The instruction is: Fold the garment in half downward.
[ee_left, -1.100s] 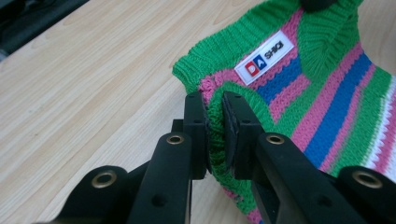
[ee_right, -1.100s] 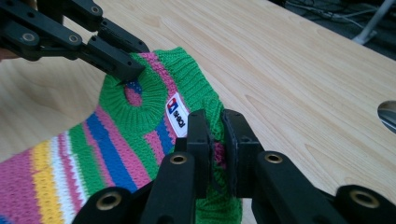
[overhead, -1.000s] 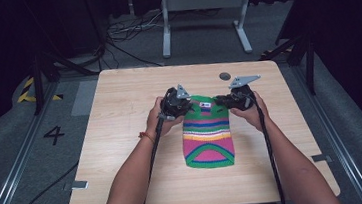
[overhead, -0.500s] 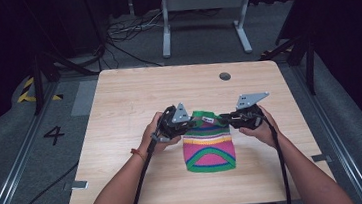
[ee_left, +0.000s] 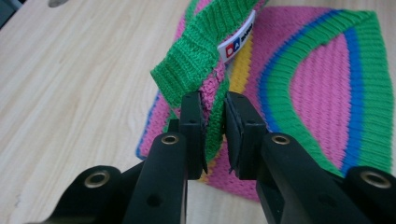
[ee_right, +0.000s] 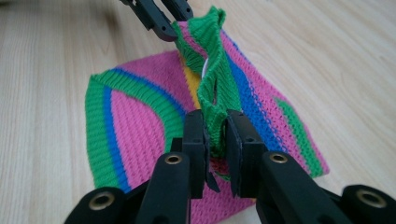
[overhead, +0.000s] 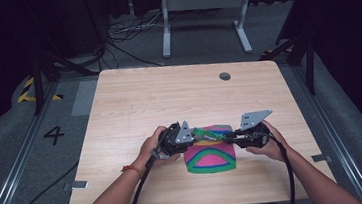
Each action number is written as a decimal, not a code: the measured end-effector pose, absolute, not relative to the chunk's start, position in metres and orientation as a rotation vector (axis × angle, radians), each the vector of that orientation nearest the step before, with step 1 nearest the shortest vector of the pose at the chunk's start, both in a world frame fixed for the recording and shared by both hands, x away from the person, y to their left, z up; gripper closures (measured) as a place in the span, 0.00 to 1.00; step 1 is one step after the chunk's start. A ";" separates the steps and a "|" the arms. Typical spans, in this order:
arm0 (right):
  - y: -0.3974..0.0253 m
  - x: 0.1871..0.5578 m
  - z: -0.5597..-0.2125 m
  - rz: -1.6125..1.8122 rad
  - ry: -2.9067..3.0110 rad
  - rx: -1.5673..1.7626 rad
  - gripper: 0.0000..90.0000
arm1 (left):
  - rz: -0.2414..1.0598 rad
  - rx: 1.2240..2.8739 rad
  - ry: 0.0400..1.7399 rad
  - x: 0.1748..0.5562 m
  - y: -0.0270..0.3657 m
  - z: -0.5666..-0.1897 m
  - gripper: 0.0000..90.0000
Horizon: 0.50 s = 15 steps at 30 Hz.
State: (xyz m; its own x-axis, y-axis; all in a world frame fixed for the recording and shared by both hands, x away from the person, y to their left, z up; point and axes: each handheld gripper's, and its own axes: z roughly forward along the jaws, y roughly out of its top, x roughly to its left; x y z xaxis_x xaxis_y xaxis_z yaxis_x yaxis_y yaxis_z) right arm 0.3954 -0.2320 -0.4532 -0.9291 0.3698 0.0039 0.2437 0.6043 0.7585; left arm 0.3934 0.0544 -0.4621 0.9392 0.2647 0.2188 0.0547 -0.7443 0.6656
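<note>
My knitted striped cloth (overhead: 210, 155) lies on the wooden table (overhead: 134, 106), toward my near edge and a little right of the middle; I place everything else from it. At its left upper corner sits my left hand (overhead: 154, 146), holding my left gripper (overhead: 195, 135). In the left gripper view its jaws are pinched on the green ribbed edge (ee_left: 198, 49) of the cloth, which rises from the flat part and carries a small white label (ee_left: 237, 41). Across the cloth's top that lifted edge runs as a twisted band from one gripper to the other, raised off the pink, blue and green arcs below. At the cloth's right upper corner my right gripper (overhead: 226, 137) is clamped on the same green edge (ee_right: 215, 88), the fabric squeezed between its two black jaws. My right hand (overhead: 268, 143) wraps it just right of the cloth. Far beyond the cloth, a dark round hole (overhead: 225, 76) marks the table's back edge.
</note>
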 end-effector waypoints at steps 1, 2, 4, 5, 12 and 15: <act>-0.232 0.395 -0.453 1.229 2.674 0.515 0.88 | 0.393 2.391 0.225 0.393 0.054 -0.462 0.86; -0.233 0.393 -0.454 1.223 2.677 0.513 0.88 | 0.388 2.398 0.222 0.391 0.054 -0.463 0.86; -0.234 0.389 -0.456 1.228 2.687 0.509 0.88 | 0.381 2.406 0.217 0.387 0.055 -0.465 0.85; -0.234 0.387 -0.457 1.222 2.689 0.508 0.88 | 0.378 2.412 0.216 0.386 0.055 -0.467 0.85; -0.233 0.374 -0.463 1.201 2.717 0.470 0.89 | 0.364 2.418 0.217 0.376 0.058 -0.472 0.82; -0.232 0.373 -0.466 1.183 2.722 0.460 0.89 | 0.363 2.420 0.212 0.375 0.056 -0.472 0.79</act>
